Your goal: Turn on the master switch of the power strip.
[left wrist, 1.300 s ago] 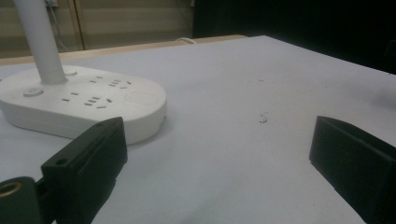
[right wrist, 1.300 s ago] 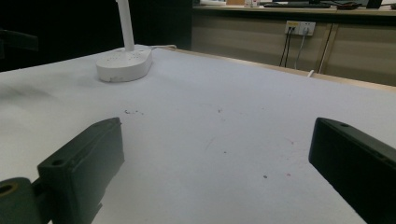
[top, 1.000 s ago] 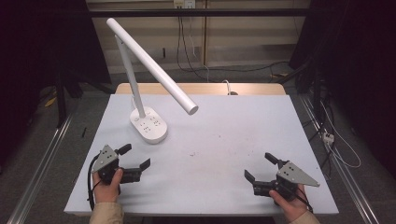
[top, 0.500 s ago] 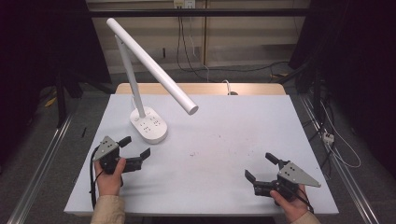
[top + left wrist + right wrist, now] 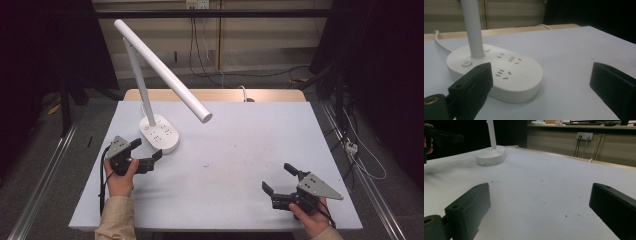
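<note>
Jaws of the right gripper (image 5: pixel 279 184) stand apart and empty, well away from the lamp base (image 5: pixel 160 133). Left gripper (image 5: pixel 148 155), likewise spread, hangs just beside that base; nothing looks pressed or grasped yet.

Dim, even light; dark surroundings; soft, grainy close-ups.

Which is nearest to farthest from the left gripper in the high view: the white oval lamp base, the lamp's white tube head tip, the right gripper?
1. White oval lamp base, just beyond the left gripper.
2. White tube head tip, farther right.
3. Right gripper, across the table.
</note>
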The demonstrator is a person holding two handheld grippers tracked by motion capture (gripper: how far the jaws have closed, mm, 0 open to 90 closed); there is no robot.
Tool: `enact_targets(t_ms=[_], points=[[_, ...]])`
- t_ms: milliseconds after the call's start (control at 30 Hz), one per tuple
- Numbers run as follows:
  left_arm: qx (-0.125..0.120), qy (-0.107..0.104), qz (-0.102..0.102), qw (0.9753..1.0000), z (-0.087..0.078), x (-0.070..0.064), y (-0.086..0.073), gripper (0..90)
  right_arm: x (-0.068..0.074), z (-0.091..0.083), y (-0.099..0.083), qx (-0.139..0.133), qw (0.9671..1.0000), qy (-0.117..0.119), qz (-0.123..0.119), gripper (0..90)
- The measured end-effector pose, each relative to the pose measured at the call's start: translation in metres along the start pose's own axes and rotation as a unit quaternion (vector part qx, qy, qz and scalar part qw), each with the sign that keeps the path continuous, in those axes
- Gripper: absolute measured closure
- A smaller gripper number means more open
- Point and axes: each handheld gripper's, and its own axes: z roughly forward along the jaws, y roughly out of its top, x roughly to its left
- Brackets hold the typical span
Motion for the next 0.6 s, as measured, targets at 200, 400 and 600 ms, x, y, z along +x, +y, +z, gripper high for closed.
enact_targets(t_ms=[200, 400, 600], points=[[0.005, 0.018, 0.0, 0.9998, 0.005, 0.005, 0.005, 6.3, 0.0, 0.0, 0.0, 0.001, 1.0, 0.001, 0.002, 2.9], [0.005, 0.024, -0.01, 0.9996, 0.011, 0.012, 0.009, 6.1, 0.0, 0.0, 0.0, 0.0, 1.0, 0.001, 0.002, 3.0], [0.015, 0.031, 0.0, 0.9994, 0.019, 0.017, 0.012, 6.9, 0.0, 0.0, 0.0, -0.001, 1.0, 0.001, 0.004, 2.9]])
